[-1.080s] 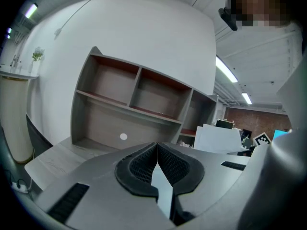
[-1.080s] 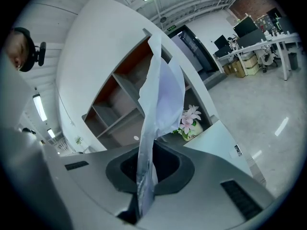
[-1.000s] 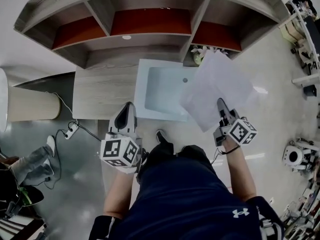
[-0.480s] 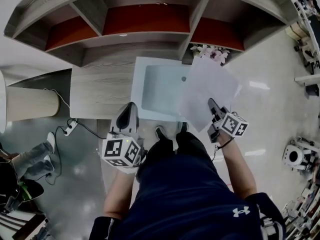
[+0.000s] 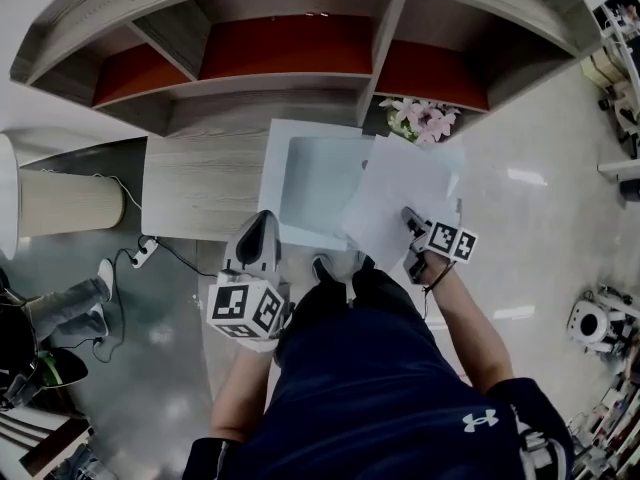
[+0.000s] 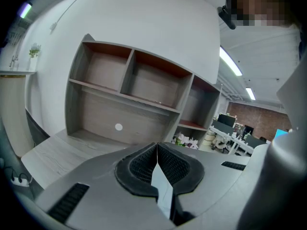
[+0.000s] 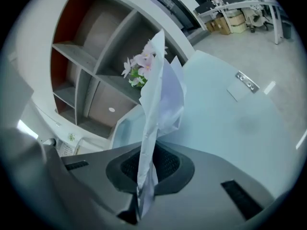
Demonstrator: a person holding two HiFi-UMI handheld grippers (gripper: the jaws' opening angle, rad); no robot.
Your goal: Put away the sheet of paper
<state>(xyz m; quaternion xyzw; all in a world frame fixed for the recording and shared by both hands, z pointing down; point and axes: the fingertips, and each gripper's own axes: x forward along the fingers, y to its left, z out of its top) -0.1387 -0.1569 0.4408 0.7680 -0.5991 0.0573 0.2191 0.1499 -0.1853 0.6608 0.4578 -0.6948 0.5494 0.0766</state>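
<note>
A white sheet of paper hangs in the air over the right edge of a white open box. My right gripper is shut on the sheet's near edge. In the right gripper view the paper stands edge-on, pinched between the dark pads, and curls toward the box. My left gripper hovers at the box's near left corner, shut with nothing in it. Its pads meet along a thin line in the left gripper view.
A wooden shelf unit with red-backed compartments stands behind a wooden desk top. Pink flowers sit at the right end of the lowest shelf. A pale cylinder and a power strip are at the left.
My right gripper has carried the paper left and closer to the box; the sheet now overlaps the box's right side. The left gripper has hardly moved.
</note>
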